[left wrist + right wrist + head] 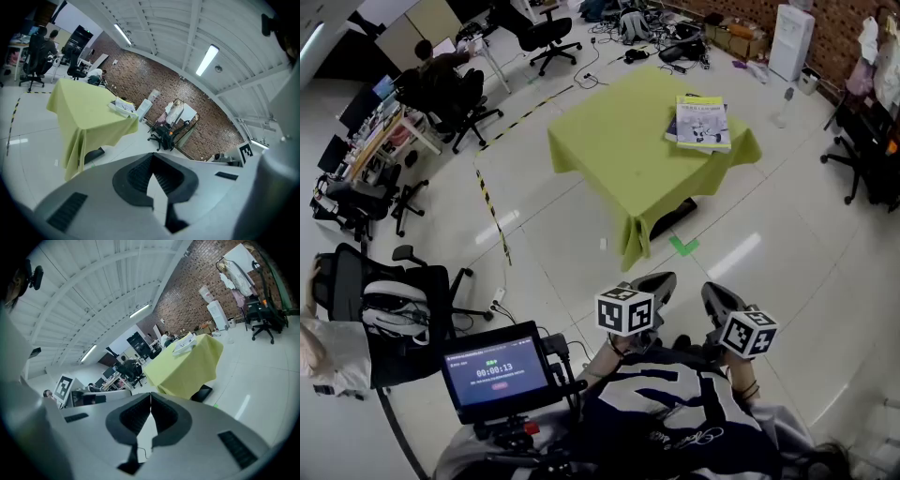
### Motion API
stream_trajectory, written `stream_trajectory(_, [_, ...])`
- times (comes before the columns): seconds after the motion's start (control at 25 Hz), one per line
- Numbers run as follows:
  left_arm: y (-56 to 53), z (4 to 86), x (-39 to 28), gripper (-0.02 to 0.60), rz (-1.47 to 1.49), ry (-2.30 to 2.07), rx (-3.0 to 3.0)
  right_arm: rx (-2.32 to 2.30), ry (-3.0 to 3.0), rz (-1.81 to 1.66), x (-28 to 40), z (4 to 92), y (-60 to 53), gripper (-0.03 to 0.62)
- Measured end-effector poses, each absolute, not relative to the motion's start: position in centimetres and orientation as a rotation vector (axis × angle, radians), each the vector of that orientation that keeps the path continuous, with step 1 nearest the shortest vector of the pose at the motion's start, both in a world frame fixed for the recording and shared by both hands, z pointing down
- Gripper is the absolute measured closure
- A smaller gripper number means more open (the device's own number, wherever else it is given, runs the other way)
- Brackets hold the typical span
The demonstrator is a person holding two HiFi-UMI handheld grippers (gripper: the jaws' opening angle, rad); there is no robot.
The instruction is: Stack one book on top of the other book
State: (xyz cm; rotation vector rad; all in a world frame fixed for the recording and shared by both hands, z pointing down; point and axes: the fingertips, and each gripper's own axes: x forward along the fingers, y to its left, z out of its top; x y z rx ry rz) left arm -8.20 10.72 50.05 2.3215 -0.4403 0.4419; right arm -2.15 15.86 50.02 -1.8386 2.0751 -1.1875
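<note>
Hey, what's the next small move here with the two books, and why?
Probably just rest: the light book already seems to lie on the darker book on the green table, and the left gripper and right gripper are shut, empty, well short of it.

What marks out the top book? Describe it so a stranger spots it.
Find the table draped in yellow-green cloth. At its far right corner lies the pale-covered book, stacked on a darker blue book that peeks out at its left.
</note>
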Motion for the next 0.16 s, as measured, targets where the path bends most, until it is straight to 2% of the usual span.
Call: stream_trajectory(0.16, [11.87,50.25,-8.08,0.577,0.455,-0.443,2.315,-1.834,2.075,-1.188,-1.82,50.03,16.82,0.603])
